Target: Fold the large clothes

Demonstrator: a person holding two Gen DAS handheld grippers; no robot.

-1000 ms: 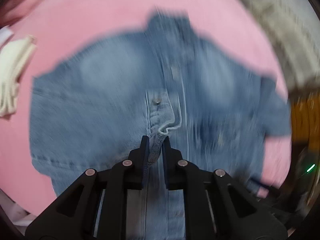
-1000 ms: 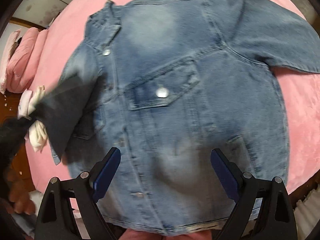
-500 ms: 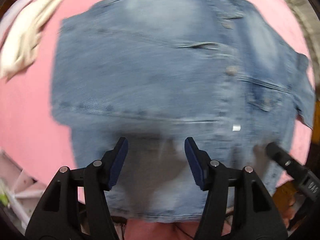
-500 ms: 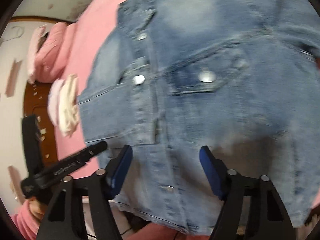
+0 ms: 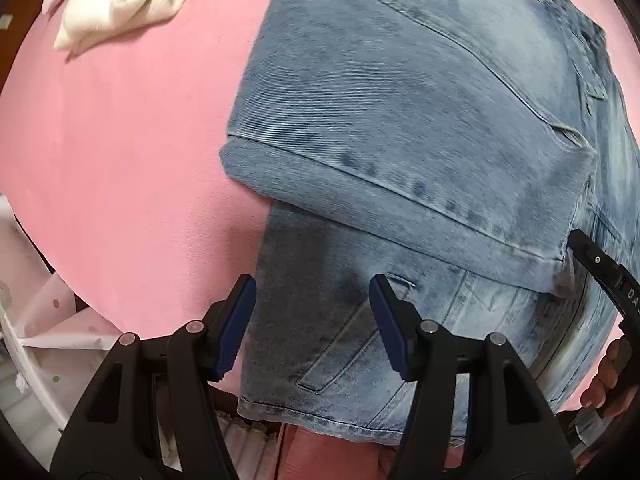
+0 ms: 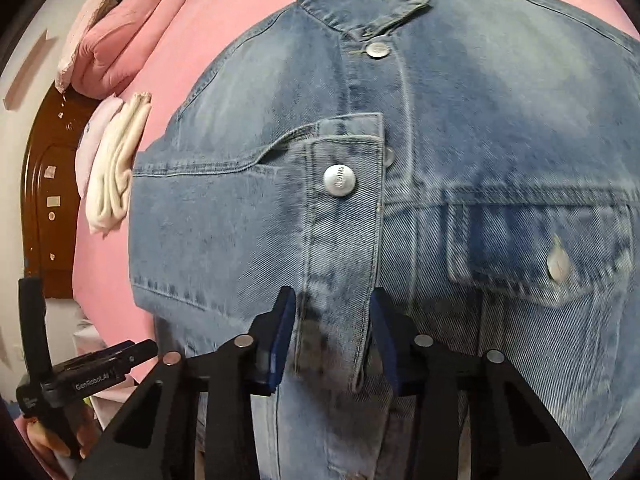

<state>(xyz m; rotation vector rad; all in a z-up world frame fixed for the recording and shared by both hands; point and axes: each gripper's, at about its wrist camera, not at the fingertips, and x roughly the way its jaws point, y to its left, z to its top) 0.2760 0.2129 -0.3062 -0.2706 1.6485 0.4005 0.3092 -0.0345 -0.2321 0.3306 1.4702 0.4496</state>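
On the pink bed [image 5: 120, 152], the right hand-held gripper [image 6: 332, 332] is closing around the denim jacket's [image 6: 460, 128] folded sleeve cuff [image 6: 332, 280]; pinch squarely. The left hand-held gripper [image 5: 312, 320] hovers released at lower centre.

Black two-finger grippers with blue pads

Each gripper, left [image 5: 312, 322] and right [image 6: 332, 338], is built of black angular links pinned by silver rivets; white lettering is carried on the handle seen at eight o'clock.
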